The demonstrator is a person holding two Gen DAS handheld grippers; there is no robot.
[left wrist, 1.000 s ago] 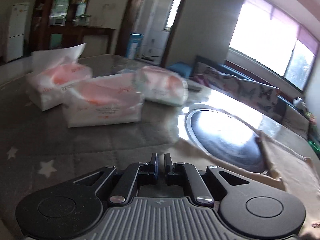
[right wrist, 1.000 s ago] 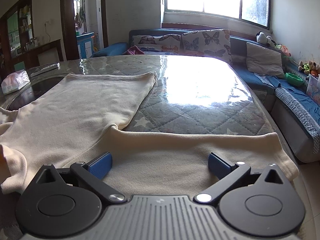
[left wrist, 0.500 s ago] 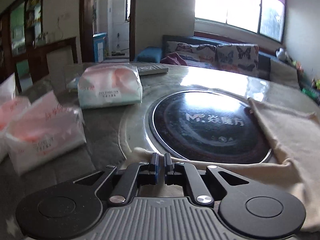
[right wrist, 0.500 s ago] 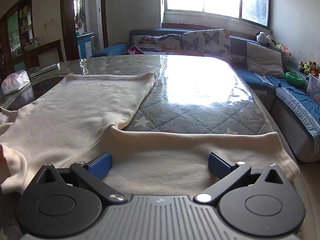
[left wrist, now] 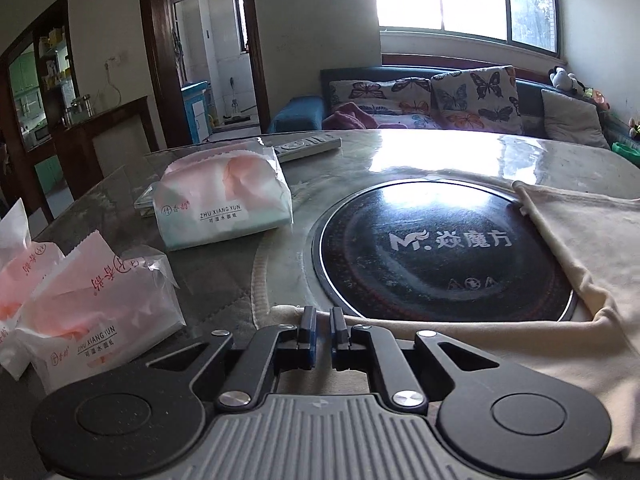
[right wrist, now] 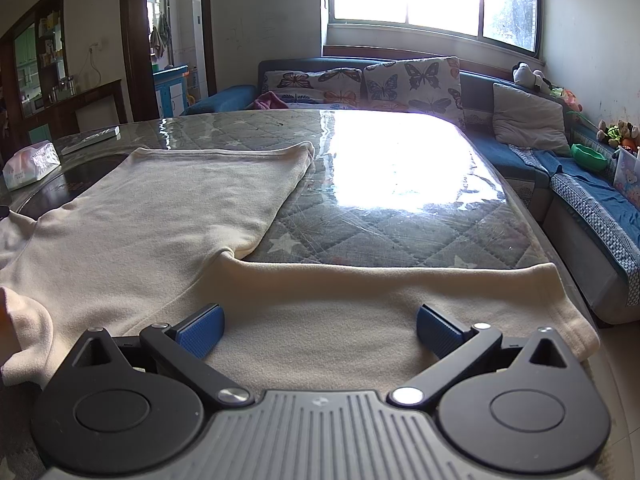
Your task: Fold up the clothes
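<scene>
A cream long-sleeved garment lies spread flat on the table, its right sleeve reaching toward the right edge. My right gripper is open, hovering low over that sleeve with its blue pads wide apart. In the left wrist view the garment's left sleeve runs along the near rim of the black cooktop. My left gripper is almost shut at the sleeve's end; whether cloth is between the pads is hidden.
Three tissue packs stand at the left: one by the cooktop, two nearer. A remote lies at the table's far side. A sofa with butterfly cushions runs behind and right of the table.
The left gripper has swung right, from facing the tissue packs to facing the cooktop and sleeve. The right gripper has stayed still and open.
</scene>
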